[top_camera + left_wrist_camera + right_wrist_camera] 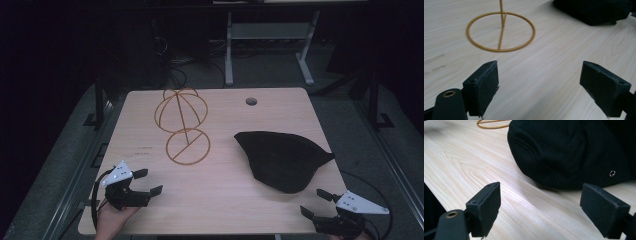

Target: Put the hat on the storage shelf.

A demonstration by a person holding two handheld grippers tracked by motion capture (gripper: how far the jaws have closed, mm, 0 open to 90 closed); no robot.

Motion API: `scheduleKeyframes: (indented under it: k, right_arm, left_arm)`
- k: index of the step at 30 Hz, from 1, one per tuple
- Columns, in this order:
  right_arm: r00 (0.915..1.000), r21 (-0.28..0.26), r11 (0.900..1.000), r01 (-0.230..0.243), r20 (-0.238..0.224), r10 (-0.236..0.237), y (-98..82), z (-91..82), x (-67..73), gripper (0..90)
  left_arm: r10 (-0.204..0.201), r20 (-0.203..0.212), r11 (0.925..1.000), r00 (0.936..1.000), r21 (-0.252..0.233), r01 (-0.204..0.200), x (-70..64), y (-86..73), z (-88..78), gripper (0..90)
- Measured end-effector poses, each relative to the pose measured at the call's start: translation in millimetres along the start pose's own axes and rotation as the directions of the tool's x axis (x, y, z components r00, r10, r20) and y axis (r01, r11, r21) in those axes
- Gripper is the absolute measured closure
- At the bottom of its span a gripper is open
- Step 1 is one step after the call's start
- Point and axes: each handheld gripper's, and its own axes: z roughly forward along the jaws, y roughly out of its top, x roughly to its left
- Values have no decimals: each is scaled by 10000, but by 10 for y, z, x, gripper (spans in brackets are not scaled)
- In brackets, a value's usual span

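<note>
A gold wire hat stand (182, 122) rises from the wooden table (220, 200), with a round ring base (500, 31) and a globe-shaped wire top. To its right lies a flattened black cap (282, 159), which has a small metal eyelet (612, 173). My left gripper (148, 181) is open near the table's front left corner, facing the ring base, with nothing between its jaws. Open too is my right gripper (315, 202), at the front right corner just short of the black cap (571, 152), holding nothing.
A round cable hole (251, 101) sits near the table's far edge. Beyond the table are a dark floor, cables and the white legs of another desk (229, 50). Bare wood lies between the two grippers.
</note>
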Motion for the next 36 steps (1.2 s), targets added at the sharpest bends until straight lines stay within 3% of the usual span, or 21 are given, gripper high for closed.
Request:
scheduleKeyframes:
  k: [3,4,7,17,20,29,31,33,34,36]
  right_arm:
    - [10000,-20,10000,-28,-30,28,-5,-8,-8,164]
    - [10000,-21,10000,-57,-22,57,-8,-14,-6,164]
    - [9999,-58,9999,-109,-66,108,-8,-13,0,164]
    - [10000,-137,9999,-73,-54,72,12,-13,2,164]
    - [10000,-117,9999,1,-83,-2,13,-11,21,164]
    - [10000,-186,9998,47,-73,-48,25,-27,26,164]
    - [9999,-219,9997,71,-69,-72,25,-32,29,164]
    - [10000,-222,9997,71,-63,-73,25,-37,33,165]
    - [10000,-240,9997,53,-62,-54,22,-41,33,164]
    - [10000,-236,9997,38,-75,-40,20,-43,29,164]
  left_arm:
    - [137,161,9999,9998,21,-137,-21,53,32,148]
    - [49,450,10000,9990,-53,-47,-20,86,55,148]
    - [85,707,9999,9975,-74,-80,-39,145,88,148]
    - [652,1039,9977,9924,130,-669,-156,359,230,148]
    - [1033,1226,9938,9871,282,-1075,-215,465,303,149]
    - [1536,1591,9863,9752,354,-1611,-357,697,437,149]
    - [1765,1754,9815,9685,433,-1867,-422,797,510,148]
    - [1834,1790,9800,9666,435,-1940,-441,822,531,148]
    - [2034,1911,9754,9603,452,-2156,-493,896,584,148]
    - [2052,1970,9748,9587,467,-2183,-520,928,608,148]
